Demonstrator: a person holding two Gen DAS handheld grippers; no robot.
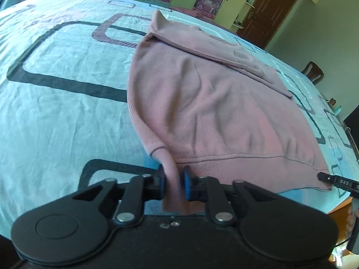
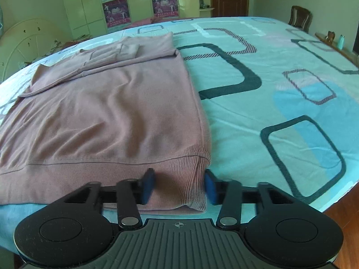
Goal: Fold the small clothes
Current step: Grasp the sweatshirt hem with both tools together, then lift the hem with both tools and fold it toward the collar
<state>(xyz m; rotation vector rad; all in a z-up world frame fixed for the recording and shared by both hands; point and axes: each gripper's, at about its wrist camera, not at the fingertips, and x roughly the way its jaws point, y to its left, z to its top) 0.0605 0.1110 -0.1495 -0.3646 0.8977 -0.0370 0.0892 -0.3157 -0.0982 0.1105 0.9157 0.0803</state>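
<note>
Left gripper (image 1: 174,185) pinching sweater (image 1: 219,112) hem; right gripper (image 2: 179,187) straddling hem, jaws apart.

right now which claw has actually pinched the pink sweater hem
The left claw: its blue pads squeeze a bunched corner of the pink sweater. The right claw stands wide, only straddling the ribbed hem.

Right wrist view. A pink sweater (image 2: 107,112) lies flat on a bed sheet (image 2: 280,103) printed with dark rounded rectangles, its ribbed hem toward 6 o'clock and a folded sleeve toward 11 o'clock. The right gripper (image 2: 179,186) stands with jaws apart, straddling the hem's right corner; blue pads (image 2: 148,186) flank the fabric without visibly pinching it. A wooden chair (image 2: 300,18) stands at 1 o'clock.
</note>
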